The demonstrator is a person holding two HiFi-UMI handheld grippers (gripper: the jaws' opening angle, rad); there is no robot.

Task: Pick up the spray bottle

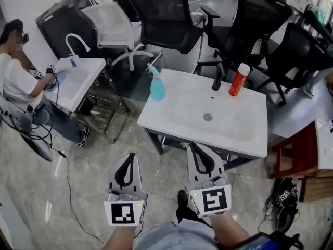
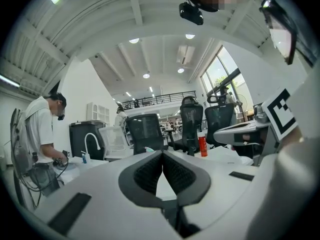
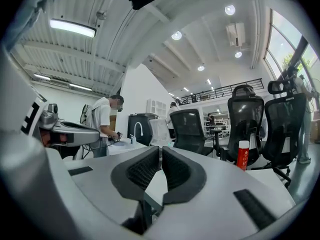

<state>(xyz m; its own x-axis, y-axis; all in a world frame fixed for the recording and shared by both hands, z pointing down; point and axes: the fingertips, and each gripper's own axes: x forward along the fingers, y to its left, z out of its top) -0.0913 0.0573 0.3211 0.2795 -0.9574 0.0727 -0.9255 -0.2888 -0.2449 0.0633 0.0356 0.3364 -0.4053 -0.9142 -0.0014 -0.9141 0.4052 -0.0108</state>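
Hovering short of the white counter [image 1: 179,116], left gripper [image 1: 130,159] and right gripper [image 1: 201,150] have empty fingers pressed together, while the blue spray bottle [image 1: 157,85] stands untouched at its far left corner, pickup not yet begun.

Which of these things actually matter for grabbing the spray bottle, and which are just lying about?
For the job: teal spray bottle, left gripper, right gripper (both shut, empty).
Just there: white sink, black tap, red can, office chairs, second sink where a person works.
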